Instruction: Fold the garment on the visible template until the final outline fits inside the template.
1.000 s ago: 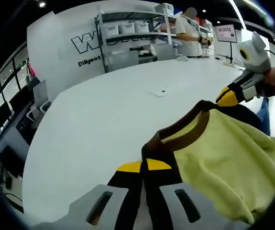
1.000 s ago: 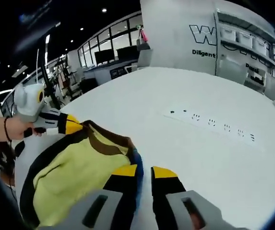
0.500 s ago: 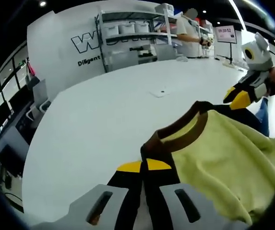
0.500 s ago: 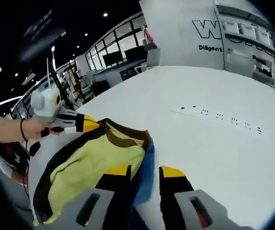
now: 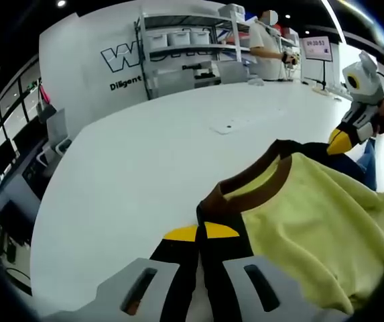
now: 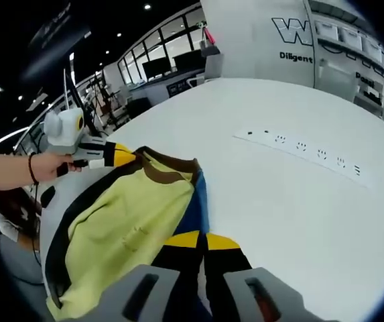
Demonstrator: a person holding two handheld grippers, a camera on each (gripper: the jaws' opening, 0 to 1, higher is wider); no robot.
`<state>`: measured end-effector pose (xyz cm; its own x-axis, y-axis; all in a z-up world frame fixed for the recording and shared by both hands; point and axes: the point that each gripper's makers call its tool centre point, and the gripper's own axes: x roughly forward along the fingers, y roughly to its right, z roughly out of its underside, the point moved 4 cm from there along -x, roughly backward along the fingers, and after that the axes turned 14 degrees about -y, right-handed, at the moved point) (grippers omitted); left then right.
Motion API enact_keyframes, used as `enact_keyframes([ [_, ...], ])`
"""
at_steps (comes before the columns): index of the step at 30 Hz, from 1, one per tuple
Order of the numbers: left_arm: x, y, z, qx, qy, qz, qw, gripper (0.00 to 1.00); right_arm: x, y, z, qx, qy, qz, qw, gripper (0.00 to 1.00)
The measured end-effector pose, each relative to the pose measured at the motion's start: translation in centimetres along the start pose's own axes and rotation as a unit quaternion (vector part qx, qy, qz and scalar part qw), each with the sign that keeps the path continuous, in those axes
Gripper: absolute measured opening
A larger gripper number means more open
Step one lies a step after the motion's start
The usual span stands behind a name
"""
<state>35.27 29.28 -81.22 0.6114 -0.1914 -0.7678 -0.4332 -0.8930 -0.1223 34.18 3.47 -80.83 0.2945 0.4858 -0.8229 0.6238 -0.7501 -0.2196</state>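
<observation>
The garment [image 5: 312, 215], yellow-green with a brown collar and dark trim, lies at the lower right of the left gripper view and the lower left of the right gripper view, on the white surface [image 5: 145, 154]. The left gripper [image 5: 200, 232] keeps its jaws closed on the dark collar edge, unchanged from a second ago. The right gripper [image 6: 197, 239] has changed: its jaws stood apart half a second ago and are now shut, apparently on the blue-and-dark edge of the cloth; in the left gripper view it has drifted toward the right edge. I judge both corners are now held, ready for a fold. No template outline is discernible. A power strip [image 6: 302, 151] lies well apart.
</observation>
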Motion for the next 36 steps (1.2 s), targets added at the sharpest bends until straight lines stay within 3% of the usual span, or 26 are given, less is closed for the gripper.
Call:
enact_keyframes([
  [9, 0.2, 0.0, -0.1, 0.031, 0.002, -0.001, 0.9995, 0.01, -0.4, 1.6, 0.5, 0.047, 0.001, 0.018, 0.9988, 0.00],
  [13, 0.4, -0.1, -0.1, 0.061, -0.015, -0.013, 0.9979, 0.01, -0.3, 2.6, 0.2, 0.028, -0.022, 0.034, 0.9988, 0.00],
  [17, 0.4, 0.1, -0.7, 0.081, -0.013, -0.023, 0.9964, 0.01, -0.2, 3.5, -0.1, 0.047, -0.039, 0.052, 0.9968, 0.00],
  [21, 0.5, -0.7, -0.8, 0.109, -0.042, -0.066, 0.9910, 0.01, -0.2, 3.8, -0.3, 0.049, -0.045, 0.079, 0.9946, 0.00],
  [24, 0.9, -0.4, -0.9, 0.075, -0.041, -0.045, 0.9953, 0.01, 0.1, 4.0, -0.3, 0.045, -0.060, 0.094, 0.9928, 0.00],
  [26, 0.8, -0.2, -1.2, 0.092, -0.026, -0.040, 0.9946, 0.01, 0.1, 4.2, -0.3, 0.033, -0.065, 0.106, 0.9917, 0.00],
  [30, 0.7, -0.5, -0.6, 0.125, -0.051, -0.054, 0.9893, 0.01, -0.1, 4.8, -0.4, 0.035, -0.064, 0.113, 0.9909, 0.00],
  [32, 1.0, -0.4, -0.5, 0.117, -0.052, -0.052, 0.9903, 0.01, -0.2, 5.2, -0.5, 0.034, -0.069, 0.130, 0.9885, 0.00],
  [36, 0.7, 0.1, -1.4, 0.097, -0.023, -0.027, 0.9946, 0.01, 0.1, 5.0, -0.4, 0.024, -0.082, 0.135, 0.9872, 0.00],
])
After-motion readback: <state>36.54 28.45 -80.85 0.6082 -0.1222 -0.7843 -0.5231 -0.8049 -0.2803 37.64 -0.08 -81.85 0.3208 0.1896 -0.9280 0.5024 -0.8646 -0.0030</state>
